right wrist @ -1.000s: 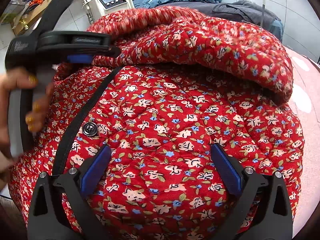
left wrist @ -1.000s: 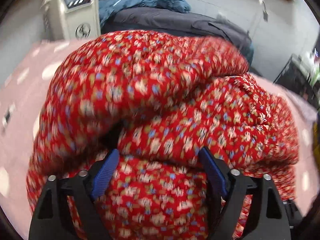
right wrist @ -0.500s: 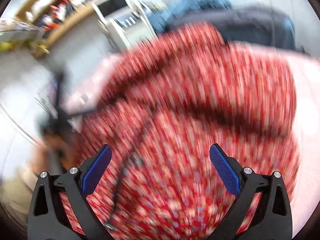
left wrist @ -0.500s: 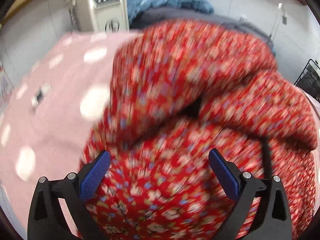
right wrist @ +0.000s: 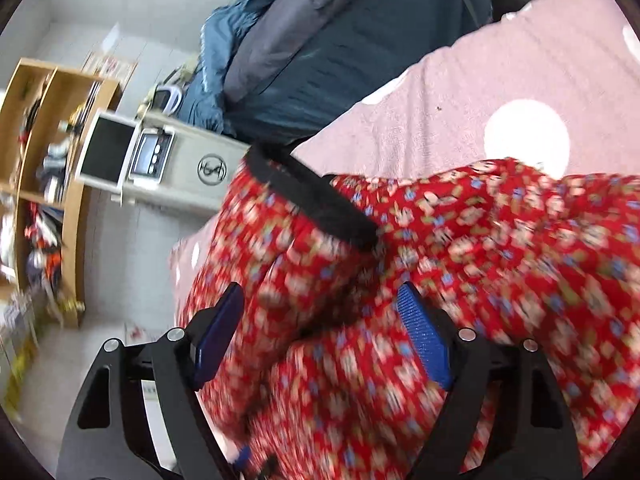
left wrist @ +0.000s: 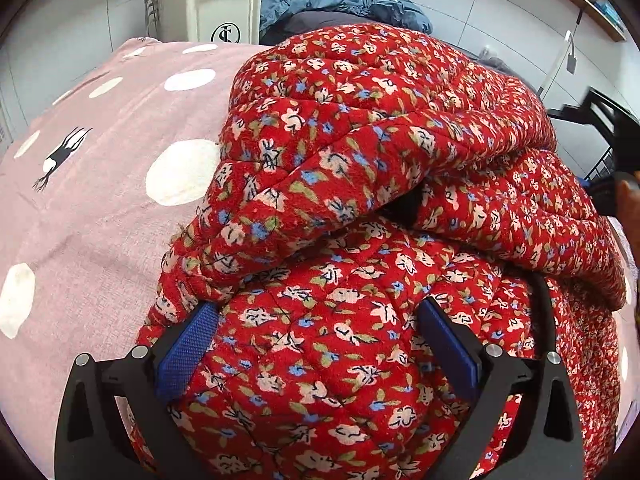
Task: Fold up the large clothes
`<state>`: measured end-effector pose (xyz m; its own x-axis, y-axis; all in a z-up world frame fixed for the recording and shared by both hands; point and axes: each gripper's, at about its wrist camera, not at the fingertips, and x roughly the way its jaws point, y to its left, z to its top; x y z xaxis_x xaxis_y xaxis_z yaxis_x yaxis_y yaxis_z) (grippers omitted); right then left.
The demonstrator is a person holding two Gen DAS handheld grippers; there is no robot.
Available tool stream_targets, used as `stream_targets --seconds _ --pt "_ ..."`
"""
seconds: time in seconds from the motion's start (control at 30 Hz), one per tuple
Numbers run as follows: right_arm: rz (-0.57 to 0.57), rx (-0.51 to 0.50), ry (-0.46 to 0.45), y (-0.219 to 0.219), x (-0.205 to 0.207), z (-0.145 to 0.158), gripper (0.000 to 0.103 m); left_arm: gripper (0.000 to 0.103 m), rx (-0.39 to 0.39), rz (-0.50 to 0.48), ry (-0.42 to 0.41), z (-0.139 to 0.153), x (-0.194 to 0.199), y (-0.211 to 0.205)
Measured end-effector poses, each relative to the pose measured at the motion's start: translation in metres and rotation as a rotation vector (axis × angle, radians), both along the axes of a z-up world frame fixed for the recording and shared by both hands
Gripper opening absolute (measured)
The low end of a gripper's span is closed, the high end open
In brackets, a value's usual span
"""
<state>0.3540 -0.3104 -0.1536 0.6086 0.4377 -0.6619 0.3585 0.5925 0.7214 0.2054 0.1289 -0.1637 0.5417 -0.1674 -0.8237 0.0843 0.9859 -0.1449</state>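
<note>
Red quilted floral jacket (left wrist: 360,184) is bulging between both spread, empty grippers, left gripper (left wrist: 316,344) wide and right gripper (right wrist: 320,332) just narrowing, so each should be pinching one layer only.

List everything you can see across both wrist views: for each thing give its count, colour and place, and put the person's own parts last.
coat: one, red with small flowers, quilted, black trim, heaped on the cover.
cover: one, pink with white dots, under the coat.
jacket: one, blue, bundled behind the coat.
dark garment: one, grey-black, beside the jacket.
machine: one, cream with a small screen, at the far end of the cover.
shelf: one, wooden, cluttered, by the wall.
left tool: one, black with blue pads, jaws wide apart over the coat.
right tool: one, black with blue pads, jaws just closing, coat between them, view blurred.
hand: one, partly seen at the right edge of the left view.
</note>
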Motion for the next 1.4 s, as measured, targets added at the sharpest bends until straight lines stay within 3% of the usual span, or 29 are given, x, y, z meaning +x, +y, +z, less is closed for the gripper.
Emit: stream_targets --seconds 0.03,0.1,0.17,0.23,0.37,0.47,0.53,0.63,0.73,0.77,0.87,0.9,0.97,1.03,1.17,1.27,1.4 --pt "-0.004 -0.005 0.001 0.001 0.006 -0.001 0.079 0.097 0.005 -0.001 -0.001 0.000 0.001 -0.002" --pt "-0.008 -0.006 -0.020 0.005 0.014 0.002 0.065 0.097 0.009 -0.003 -0.004 0.002 0.001 -0.005" --pt "-0.012 -0.010 -0.053 0.004 0.016 0.010 0.036 0.097 -0.001 -0.001 -0.006 0.001 0.002 -0.004" --pt "0.004 -0.007 -0.122 0.007 0.012 0.026 0.022 0.097 -0.004 0.000 -0.009 0.000 -0.002 -0.007" --pt "0.088 -0.095 -0.270 0.023 -0.014 0.081 0.018 0.097 0.000 0.001 -0.010 -0.002 -0.002 -0.007" --pt "0.137 -0.204 -0.368 0.037 -0.053 0.111 0.017 0.097 -0.003 0.001 -0.009 -0.003 -0.001 -0.007" --pt "0.149 -0.268 -0.399 0.041 -0.088 0.115 0.017 0.097 -0.003 0.002 -0.008 -0.004 0.000 -0.007" --pt "0.125 -0.315 -0.313 0.033 -0.120 0.086 0.017 0.097 -0.002 0.001 -0.008 -0.004 0.000 -0.007" --pt "0.124 -0.326 -0.100 0.020 -0.131 0.031 0.017 0.097 0.002 0.001 -0.007 -0.005 0.001 -0.008" --pt "0.138 -0.335 -0.066 0.019 -0.133 0.019 0.017 0.097 0.003 0.000 -0.007 -0.005 0.001 -0.008" --pt "0.163 -0.389 -0.077 0.023 -0.135 0.004 0.018 0.097 0.003 0.000 -0.006 -0.006 0.001 -0.009" --pt "0.167 -0.415 -0.084 0.027 -0.137 0.008 0.020 0.097 0.003 0.000 -0.007 -0.006 0.001 -0.009" --pt "0.155 -0.440 -0.066 0.034 -0.145 0.018 0.036 0.097 0.003 0.001 -0.007 -0.006 0.001 -0.010" --pt "0.111 -0.494 -0.077 0.039 -0.158 0.035 0.045 0.097 0.005 0.001 -0.008 -0.006 0.001 -0.010" --pt "0.052 -0.663 -0.241 0.053 -0.194 0.073 0.061 0.097 0.007 0.001 -0.009 -0.007 0.001 -0.011" --pt "0.174 -0.758 -0.315 0.074 -0.179 0.082 0.070 0.097 0.010 0.000 -0.011 -0.008 0.000 -0.013" --pt "0.307 -0.783 -0.284 0.102 -0.134 0.067 0.072 0.097 0.009 -0.001 -0.011 -0.006 0.001 -0.013"
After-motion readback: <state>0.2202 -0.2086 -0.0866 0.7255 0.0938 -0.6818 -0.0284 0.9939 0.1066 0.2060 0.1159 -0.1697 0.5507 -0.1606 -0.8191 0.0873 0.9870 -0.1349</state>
